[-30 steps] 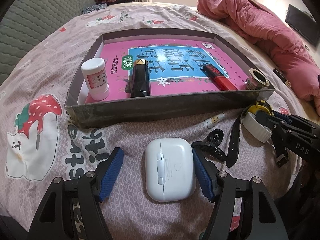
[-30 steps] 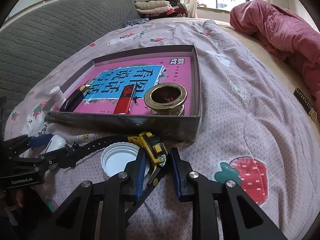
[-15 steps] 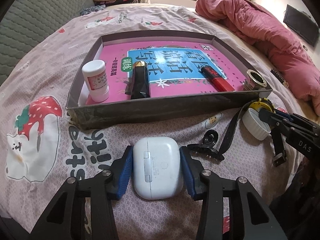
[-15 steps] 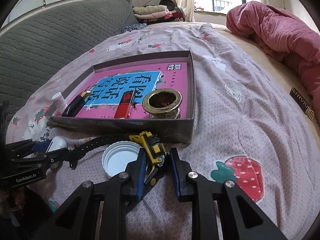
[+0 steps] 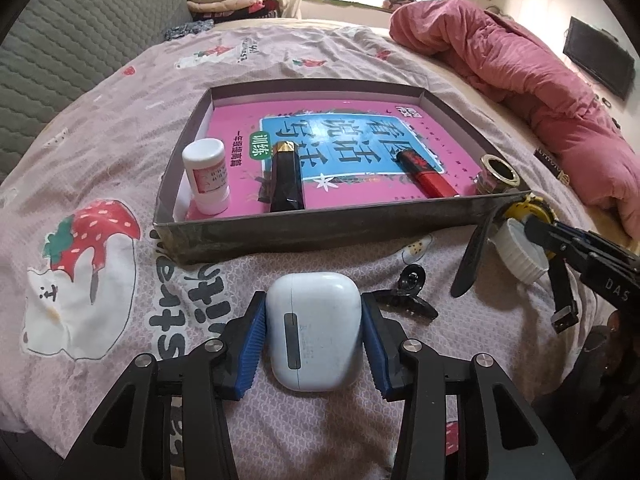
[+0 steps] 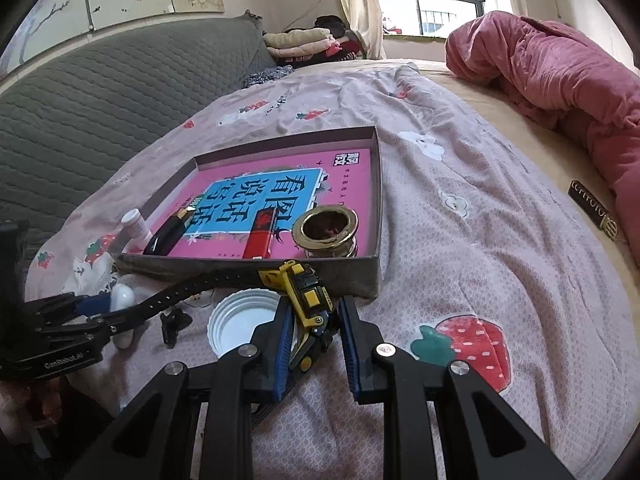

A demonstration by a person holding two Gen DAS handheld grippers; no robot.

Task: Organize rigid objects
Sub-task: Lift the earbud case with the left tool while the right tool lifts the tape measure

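Note:
My left gripper (image 5: pixel 313 330) is shut on a white earbuds case (image 5: pixel 314 330), held just above the bedsheet in front of the grey box (image 5: pixel 320 228). My right gripper (image 6: pixel 314 334) is shut on a yellow and black watch (image 6: pixel 310 300), lifted slightly, its black strap (image 6: pixel 192 290) trailing left. The box holds a pink book (image 5: pixel 340 152), a white bottle (image 5: pixel 206 176), a black tube (image 5: pixel 286 178), a red tube (image 5: pixel 426 174) and a gold-rimmed jar (image 5: pixel 496 174). The box also shows in the right wrist view (image 6: pixel 256 268).
A white lid (image 6: pixel 240 322) lies on the sheet left of the right gripper. A black hair clip (image 5: pixel 408 294) lies right of the earbuds case. A pink quilt (image 6: pixel 560 76) is heaped at the right. A grey padded headboard (image 6: pixel 100 96) stands at the left.
My left gripper closed on the earbuds case and lifted it slightly. My right gripper kept its hold on the watch and rose a little.

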